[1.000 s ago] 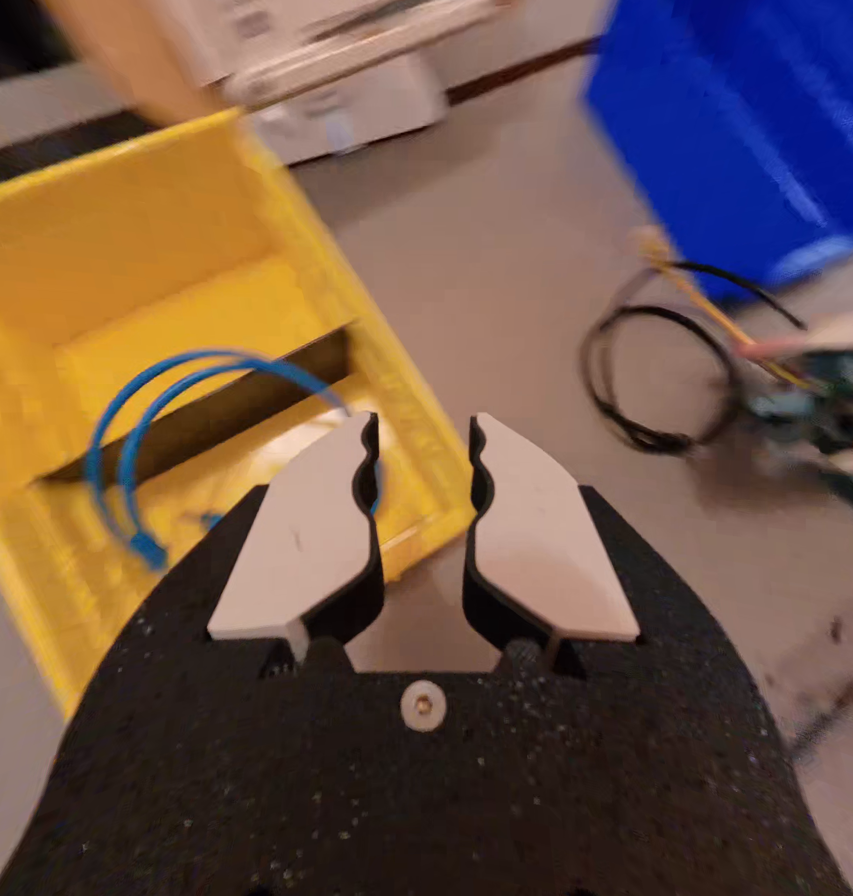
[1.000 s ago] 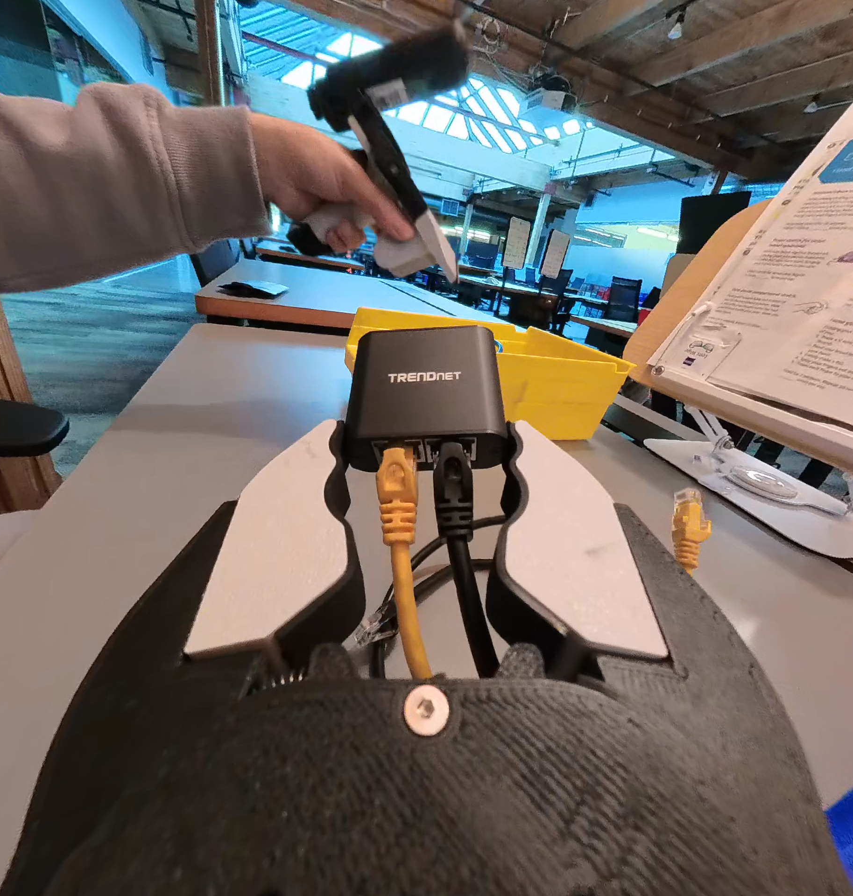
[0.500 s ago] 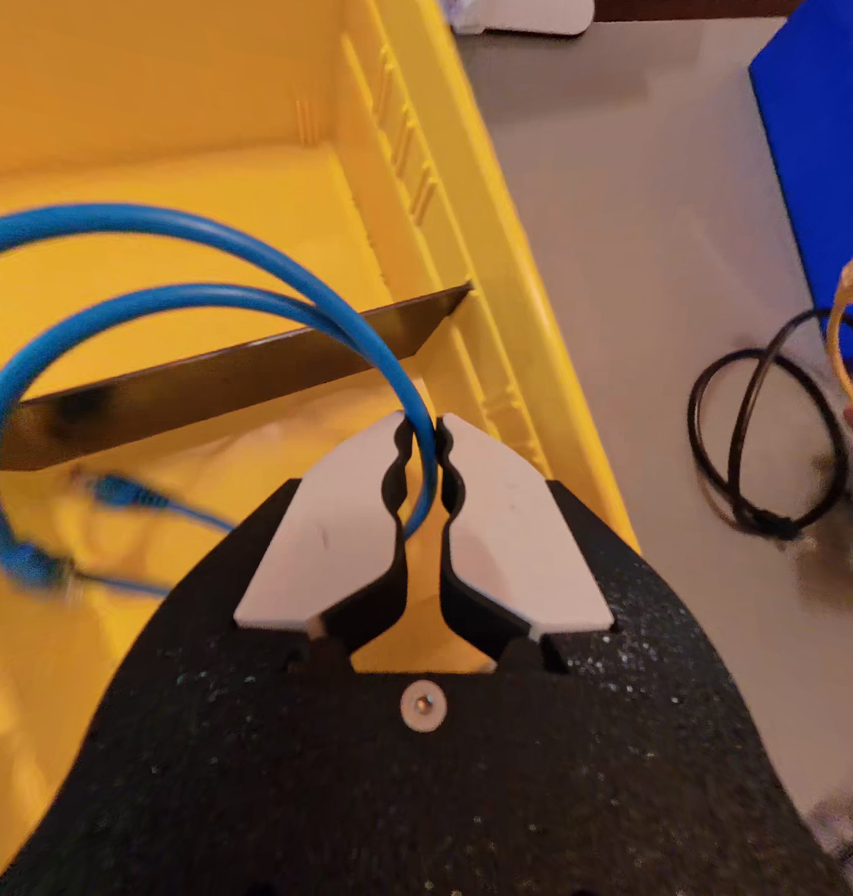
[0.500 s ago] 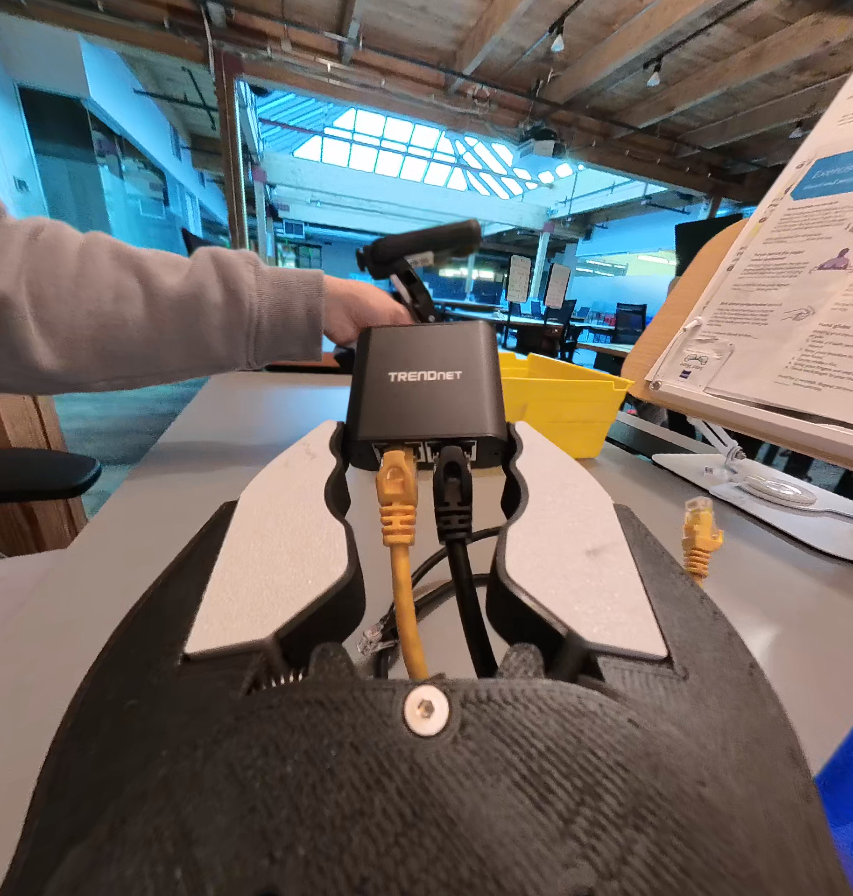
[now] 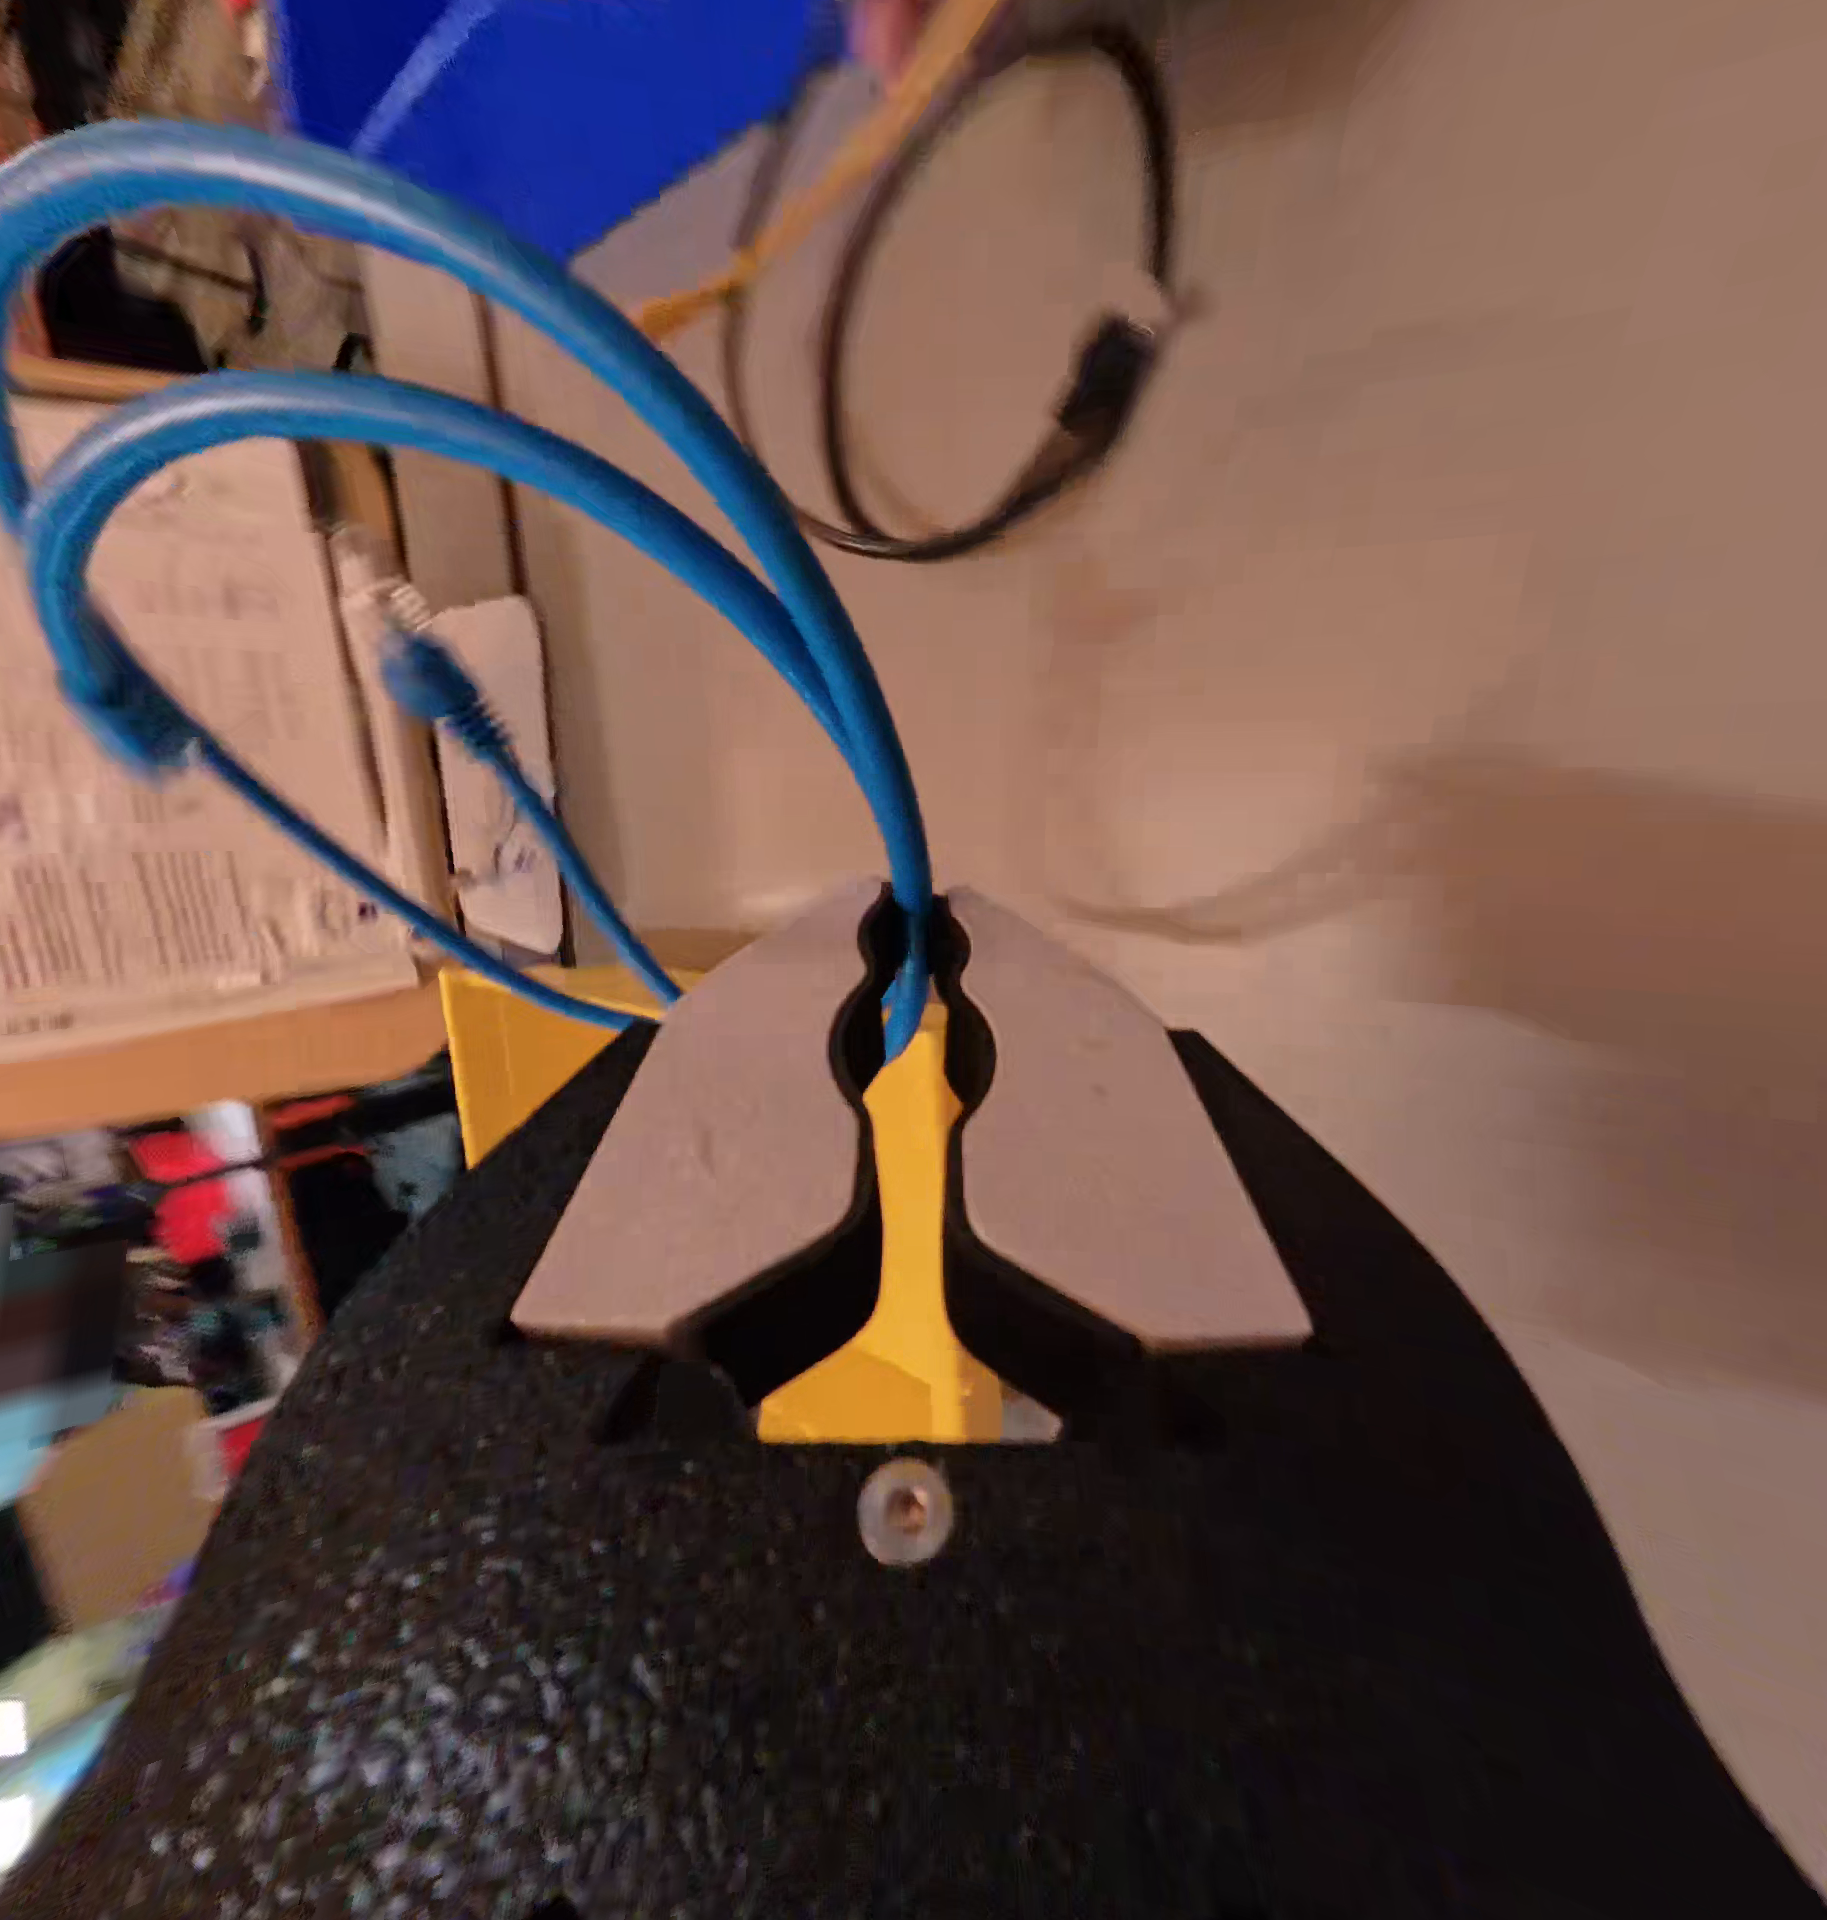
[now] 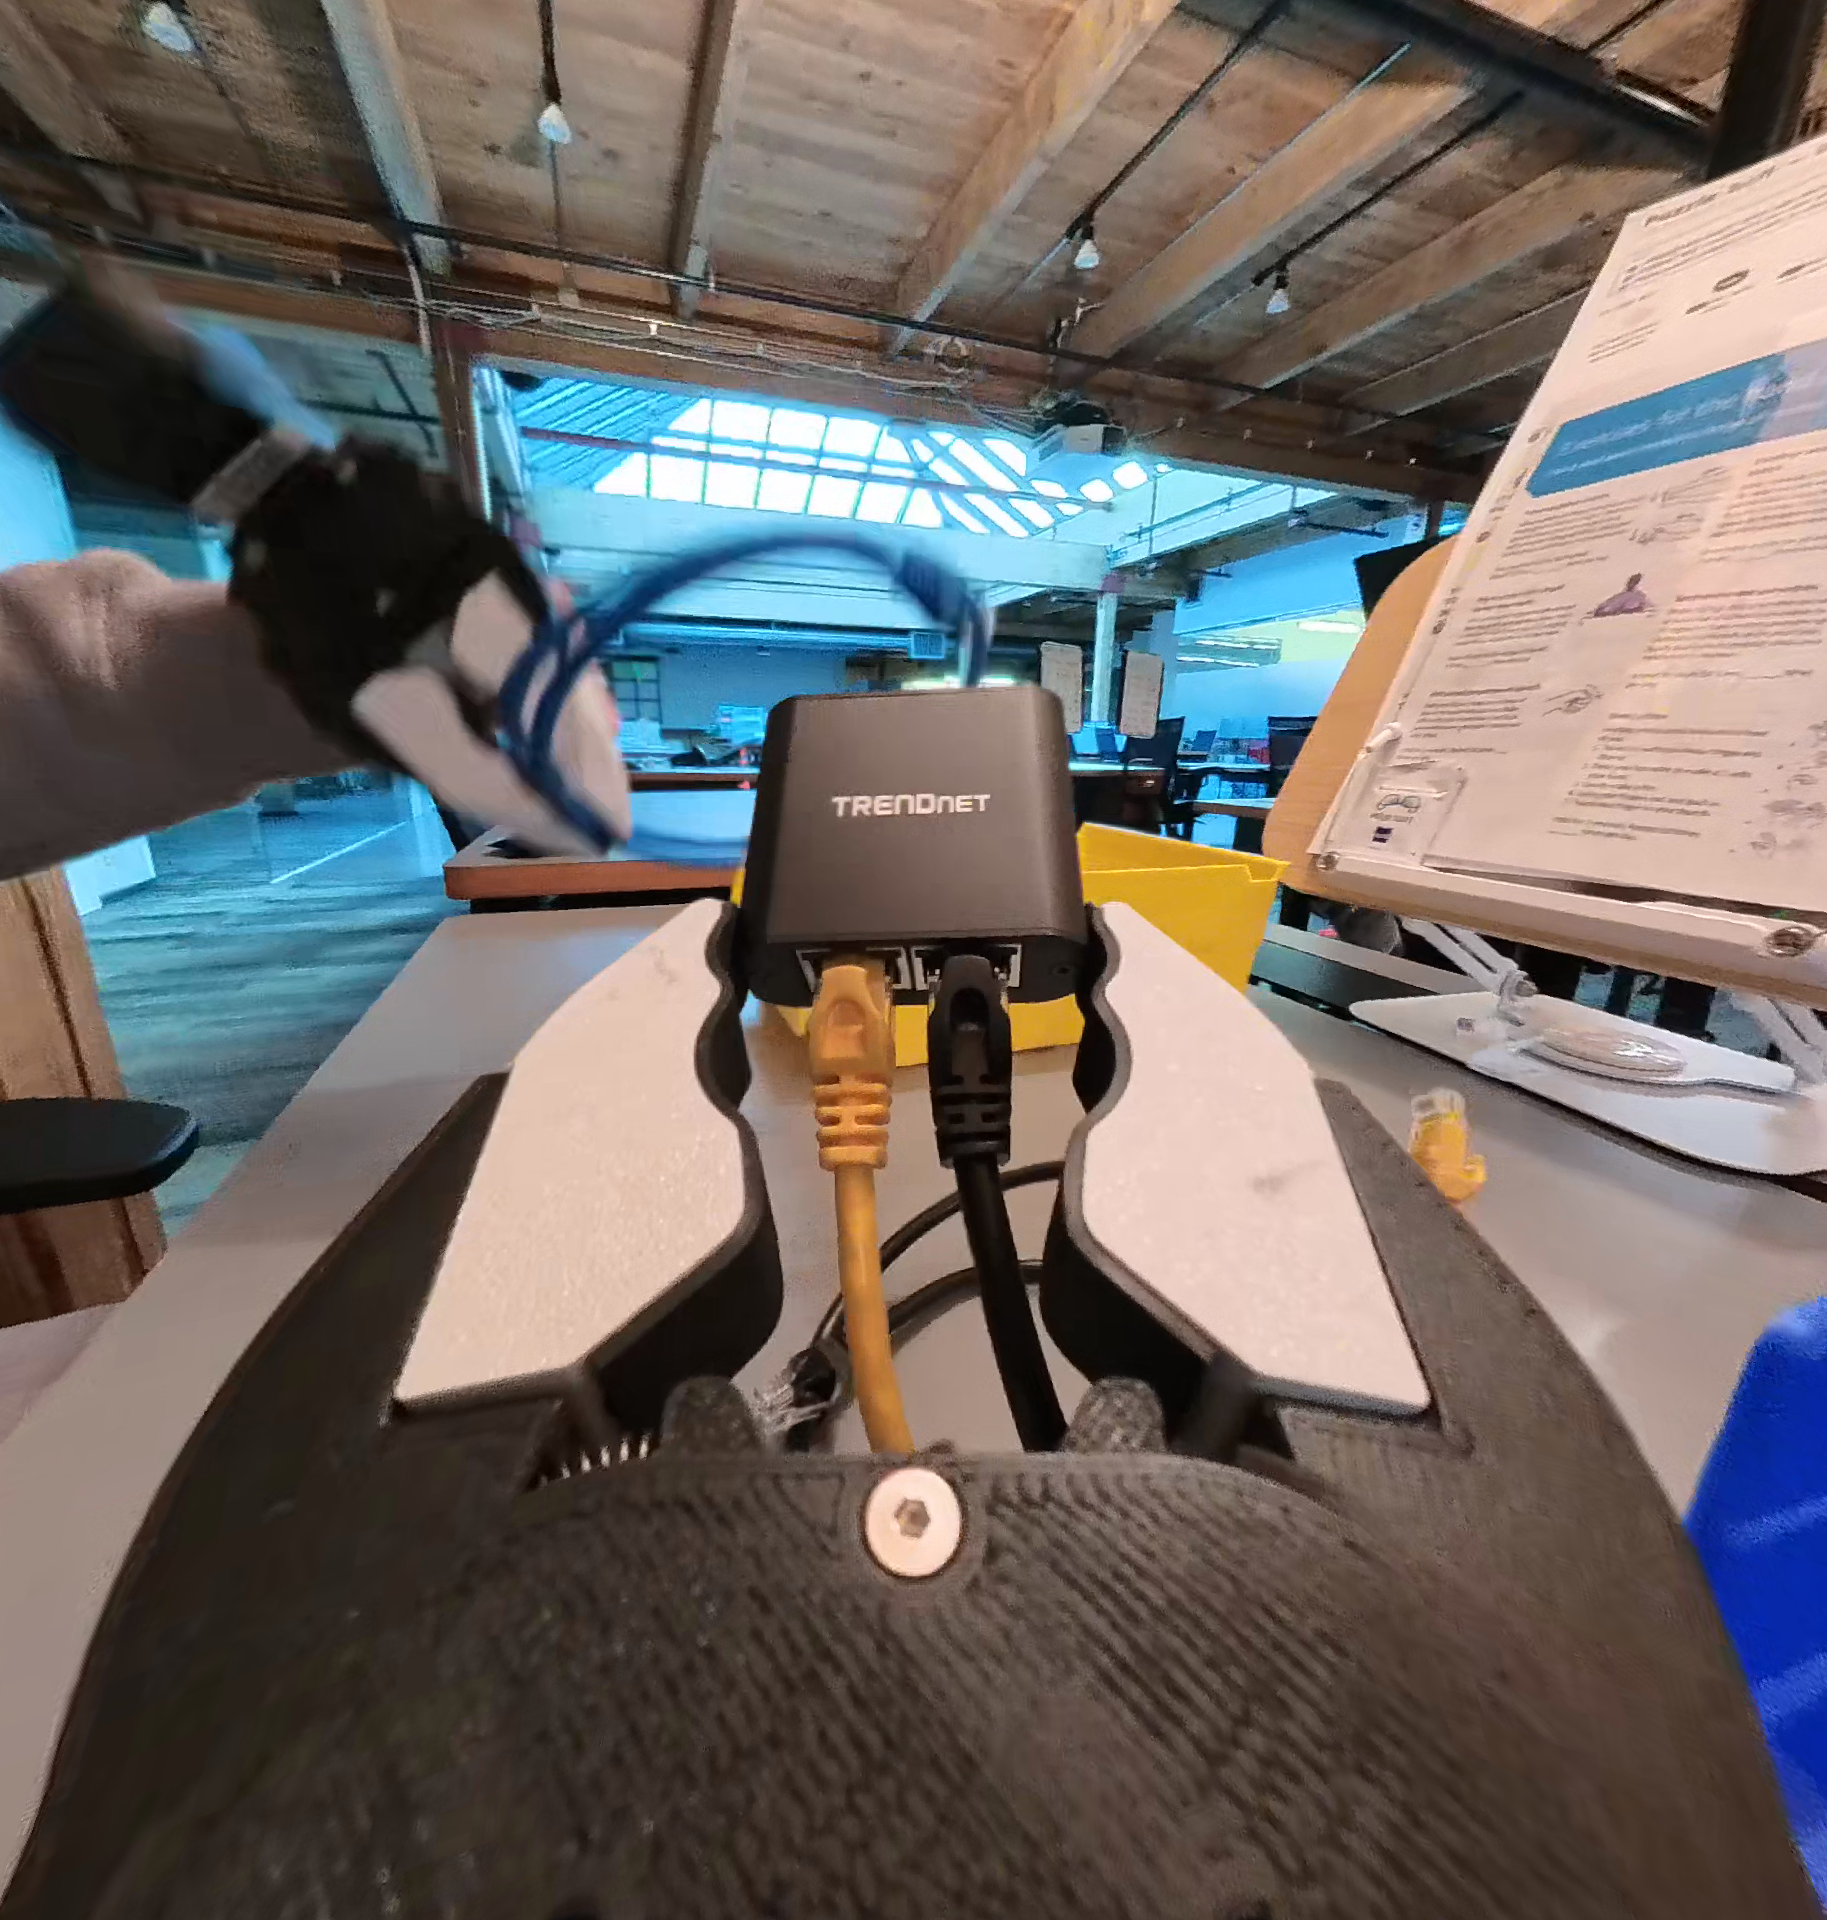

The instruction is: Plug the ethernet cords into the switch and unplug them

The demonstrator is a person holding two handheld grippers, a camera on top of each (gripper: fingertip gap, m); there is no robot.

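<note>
Left gripper [image 5: 914, 914] pinches blue cord [image 5: 576, 343]; right gripper [image 6: 909, 935] clamps switch [image 6: 909, 821]

Black switch [image 6: 911, 821] carries a yellow cord [image 6: 855, 1049] and a black cord [image 6: 971, 1060]; blue cord [image 5: 597, 457] (looped), yellow bin [image 6: 1169, 883].

Between the right gripper's [image 6: 914, 935] matt, pale, fine-grained pads [image 6: 597, 1174], the switch [image 6: 909, 821] shows a smooth, satin black plastic shell. The gripper body around them is rough, layered black plastic with a bright metal screw [image 6: 911, 1523] at its centre. The yellow cord [image 6: 855, 1164] and black cord [image 6: 976, 1122] plugged in just ahead have ribbed rubbery boots. The left gripper [image 5: 914, 914] pinches a glossy, smooth-jacketed blue cord [image 5: 535, 312]; below it the yellow bin [image 5: 504, 1039] looks like smooth plastic.
</note>
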